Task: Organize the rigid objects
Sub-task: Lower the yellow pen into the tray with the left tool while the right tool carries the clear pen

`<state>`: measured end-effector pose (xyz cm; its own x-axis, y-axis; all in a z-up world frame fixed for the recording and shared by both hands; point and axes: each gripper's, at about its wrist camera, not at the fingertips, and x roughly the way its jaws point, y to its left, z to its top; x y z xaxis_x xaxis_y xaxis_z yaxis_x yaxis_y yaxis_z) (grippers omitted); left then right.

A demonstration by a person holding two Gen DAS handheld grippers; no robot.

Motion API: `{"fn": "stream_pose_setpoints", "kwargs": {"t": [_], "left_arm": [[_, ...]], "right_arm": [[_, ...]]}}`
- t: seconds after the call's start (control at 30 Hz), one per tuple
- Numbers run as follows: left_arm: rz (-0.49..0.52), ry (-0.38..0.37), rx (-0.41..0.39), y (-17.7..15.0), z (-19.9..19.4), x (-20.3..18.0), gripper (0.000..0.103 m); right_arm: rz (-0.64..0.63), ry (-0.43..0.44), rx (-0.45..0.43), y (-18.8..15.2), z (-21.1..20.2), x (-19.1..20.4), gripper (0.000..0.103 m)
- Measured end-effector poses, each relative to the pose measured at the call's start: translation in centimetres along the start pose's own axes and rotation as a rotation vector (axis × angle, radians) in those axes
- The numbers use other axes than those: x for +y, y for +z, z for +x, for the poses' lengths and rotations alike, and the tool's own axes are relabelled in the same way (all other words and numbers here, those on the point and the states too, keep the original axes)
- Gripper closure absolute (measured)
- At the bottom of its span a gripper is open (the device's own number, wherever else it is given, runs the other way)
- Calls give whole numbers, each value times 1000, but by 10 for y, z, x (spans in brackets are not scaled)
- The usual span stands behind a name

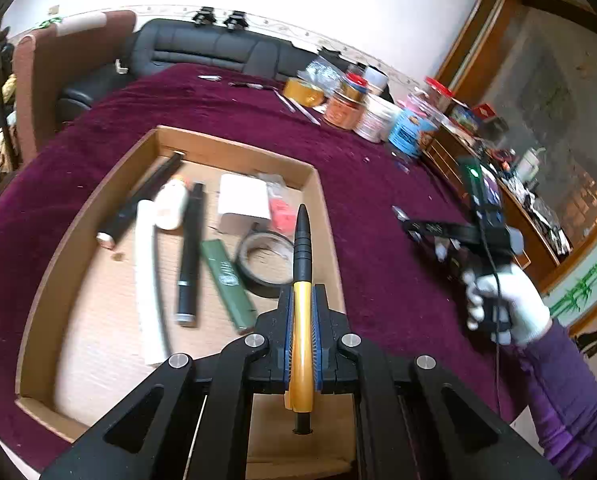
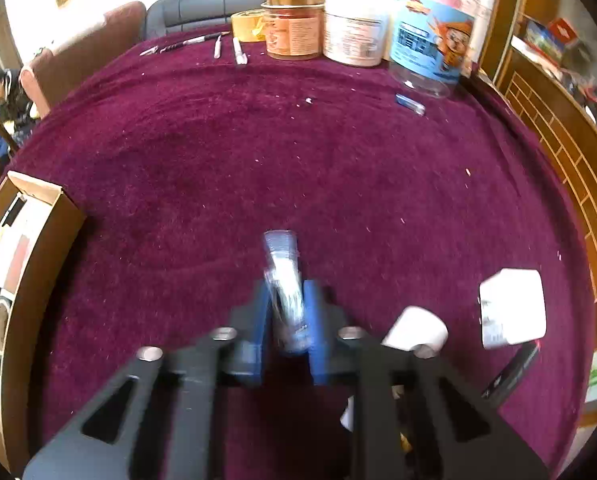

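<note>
We hold a gripper in each hand over the maroon tablecloth (image 2: 258, 152). Our left gripper (image 1: 302, 300) is clamped on a pen (image 1: 302, 264) with a yellow barrel and a black tip; the blue pads grip the barrel on both sides, and the black tip sticks out ahead of the fingers. Below and to the left of this gripper lies the cardboard tray (image 1: 58, 256), holding a white curved strip (image 1: 148, 280), a white bottle (image 1: 171, 206), a black tube (image 1: 189, 252), a green flat stick (image 1: 228, 280), a white box (image 1: 244, 208) and a roll of dark tape (image 1: 264, 264) just under the pen's tip. To its right, well apart across the cloth, a gloved hand (image 1: 506, 304) carries our other tool. Our right gripper (image 2: 288, 300) has its blue pads pressed on a small clear vial (image 2: 284, 280), blurred, whose open mouth points ahead of the fingers. To the right of this gripper, on the cloth, lie a white roll (image 2: 416, 330), a white boxy adapter (image 2: 512, 306) and a dark stick (image 2: 512, 368). Far ahead stand several jars (image 2: 352, 28).
</note>
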<state>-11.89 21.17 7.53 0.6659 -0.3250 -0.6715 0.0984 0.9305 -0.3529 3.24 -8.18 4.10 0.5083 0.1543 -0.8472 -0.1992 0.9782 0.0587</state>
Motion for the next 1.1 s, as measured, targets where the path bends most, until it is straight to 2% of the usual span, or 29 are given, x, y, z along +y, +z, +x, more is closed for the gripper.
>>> {"fn": "stream_pose_setpoints", "kwargs": {"t": [0.17,0.4,0.57,0.73,0.97,1.1], "left_arm": [[-30,39,-27,-2,-13,18,97],[-88,136,-26,-9,-25,55,97],[-141,171,-7,-13,-23,77,97],[-166,201,17,-10,-16,90,97],[-214,237,88,-7,6,111,97],[-214,254,96,-8,8,112,97]], "right_arm": [[73,55,-34,-15,-15,-13,90],[107,173,-92,-31,-67,-2,90],[67,272,-112,-40,-94,34,90],[23,384,-89,-46,-103,79,90],[-60,482,-35,-56,-97,144,89],[-95,522,14,-64,-84,174,89]]}}
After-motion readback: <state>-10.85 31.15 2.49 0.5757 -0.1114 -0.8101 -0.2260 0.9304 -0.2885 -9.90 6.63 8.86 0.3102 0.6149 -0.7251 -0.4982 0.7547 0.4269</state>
